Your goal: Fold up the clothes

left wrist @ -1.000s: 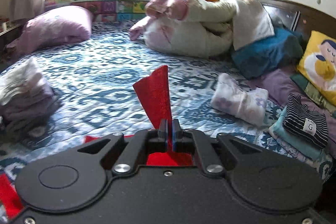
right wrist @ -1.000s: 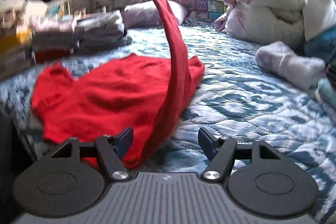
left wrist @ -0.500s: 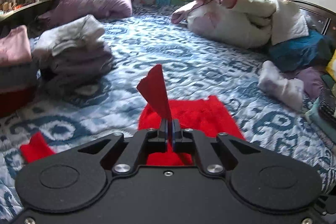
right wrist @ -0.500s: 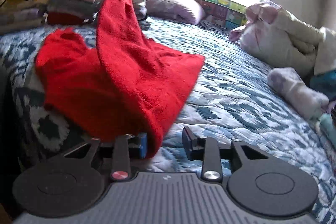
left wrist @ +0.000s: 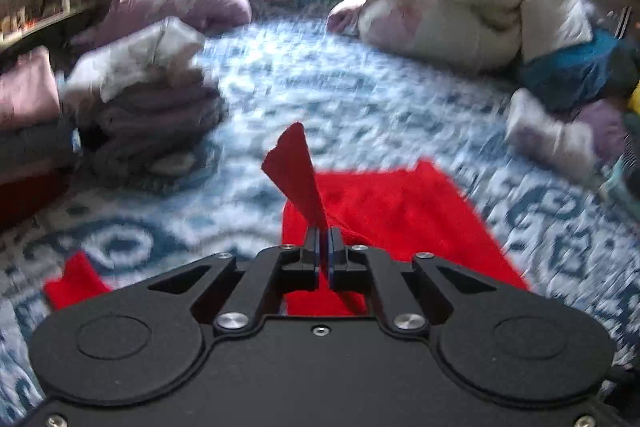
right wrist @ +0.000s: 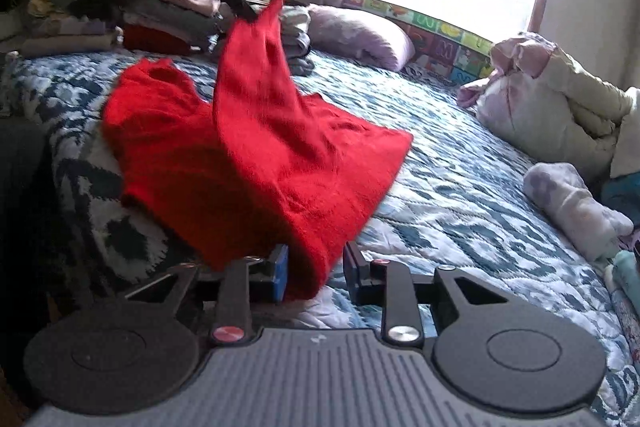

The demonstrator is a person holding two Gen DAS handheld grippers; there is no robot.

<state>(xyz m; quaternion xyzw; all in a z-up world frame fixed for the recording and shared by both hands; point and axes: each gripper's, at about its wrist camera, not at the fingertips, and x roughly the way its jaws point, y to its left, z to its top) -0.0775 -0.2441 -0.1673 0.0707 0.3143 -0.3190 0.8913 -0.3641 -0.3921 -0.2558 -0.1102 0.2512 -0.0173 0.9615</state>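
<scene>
A red knit garment (right wrist: pixel 280 155) lies partly spread on the blue patterned quilt (right wrist: pixel 460 187). My left gripper (left wrist: pixel 324 239) is shut on one corner of it, and a red flap (left wrist: pixel 294 179) stands up above the pads. In the right wrist view that left gripper (right wrist: pixel 244 11) holds the corner raised at the upper left. My right gripper (right wrist: pixel 314 267) has its jaws narrowed around the garment's near hem. The cloth rests against the blue left pad (right wrist: pixel 280 273), and a sliver of quilt shows before the right one.
Stacks of folded clothes (left wrist: pixel 152 99) stand at the left edge of the bed. A lilac pillow (left wrist: pixel 188 3) and a pale bundle of bedding (left wrist: pixel 440 19) lie at the back. A rolled pale garment (right wrist: pixel 576 203) lies at the right.
My left gripper has come down and across with the red corner, so the garment hangs less and lies more on the bed. My right jaws have narrowed around the hem.
</scene>
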